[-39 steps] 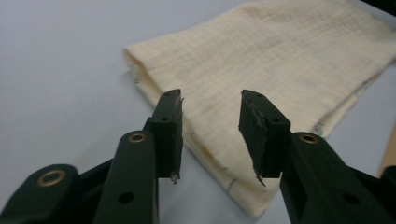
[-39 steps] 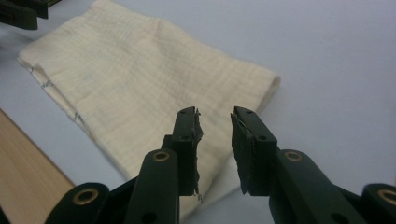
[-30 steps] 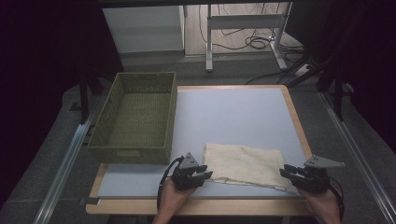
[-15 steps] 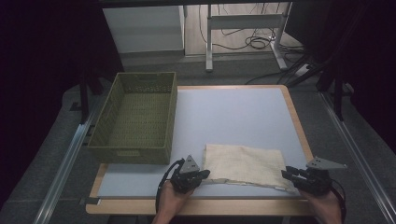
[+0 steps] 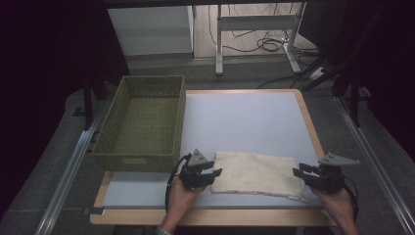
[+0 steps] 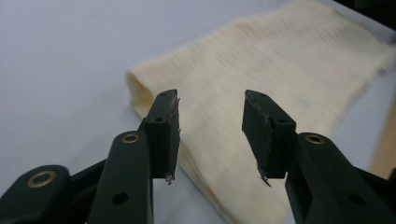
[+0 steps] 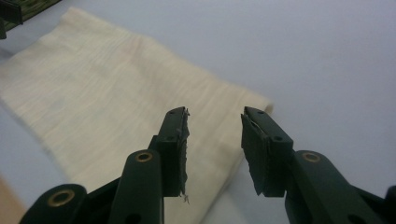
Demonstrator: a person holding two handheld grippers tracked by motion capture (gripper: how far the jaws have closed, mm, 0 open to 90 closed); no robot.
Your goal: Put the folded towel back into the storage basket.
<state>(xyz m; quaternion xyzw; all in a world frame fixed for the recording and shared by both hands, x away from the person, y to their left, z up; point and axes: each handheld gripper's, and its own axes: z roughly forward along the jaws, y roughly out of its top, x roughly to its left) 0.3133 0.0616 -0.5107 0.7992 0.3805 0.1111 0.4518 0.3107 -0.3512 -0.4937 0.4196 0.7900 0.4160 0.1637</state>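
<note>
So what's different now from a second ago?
The left tongs have just been opening and have let go of the folded cloth; they now sit open just off its left end. The right tongs have also opened a little at the cloth's right end, with nothing pinched between them. The cloth lies flat where it was, and the green basket has not moved.

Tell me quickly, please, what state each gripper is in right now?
Left gripper: open, fingers just opened, holding nothing, over the folded cloth's end.
Right gripper: open, fingers just opened, holding nothing, over the cloth's other end.
</note>
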